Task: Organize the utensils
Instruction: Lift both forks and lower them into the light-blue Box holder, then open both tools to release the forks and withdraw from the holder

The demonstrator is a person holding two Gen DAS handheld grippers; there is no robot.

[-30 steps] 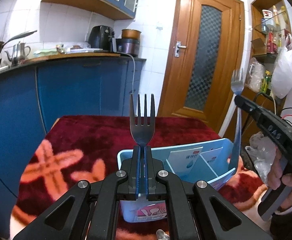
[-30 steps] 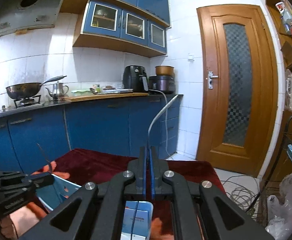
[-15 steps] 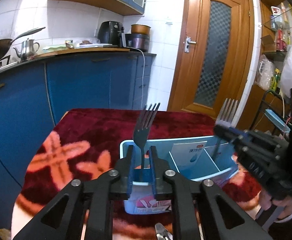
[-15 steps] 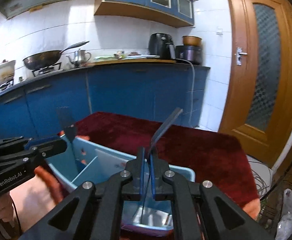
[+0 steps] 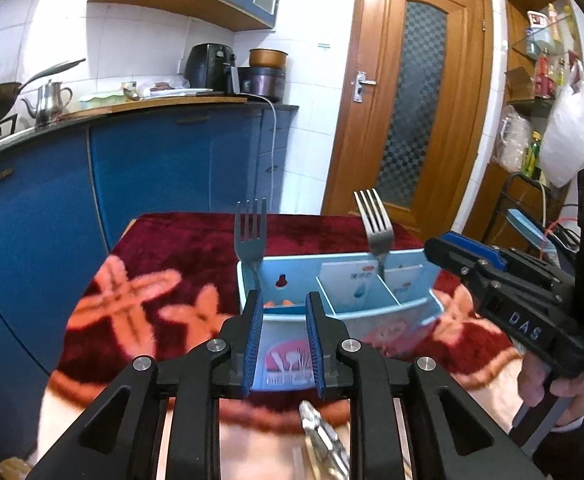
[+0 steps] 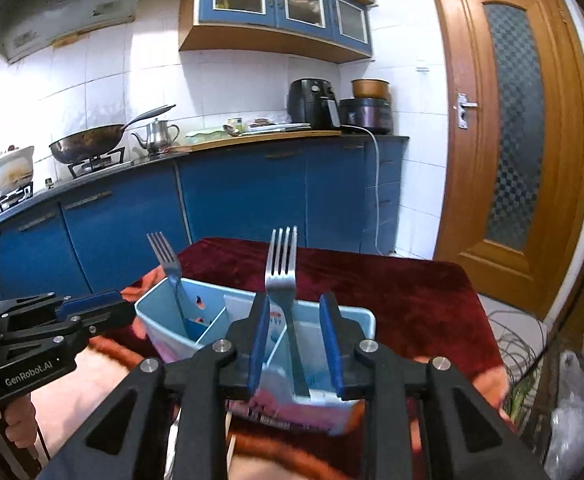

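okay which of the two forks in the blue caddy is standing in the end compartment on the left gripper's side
The darker fork, standing upright in the holder's left end compartment, just ahead of the left gripper. The shinier fork stands toward the right end, nearer the right gripper.

The lower handles of both forks vanish inside the blue caddy (image 5: 411, 270): the left fork (image 5: 250, 236) sinks behind its wall, the right fork (image 6: 282, 276) into the end compartment. A shiny metal utensil (image 5: 323, 440) below the caddy is blurred and cut by the frame's bottom edge; its kind is unclear. The printed caddy labels are too blurred to read.
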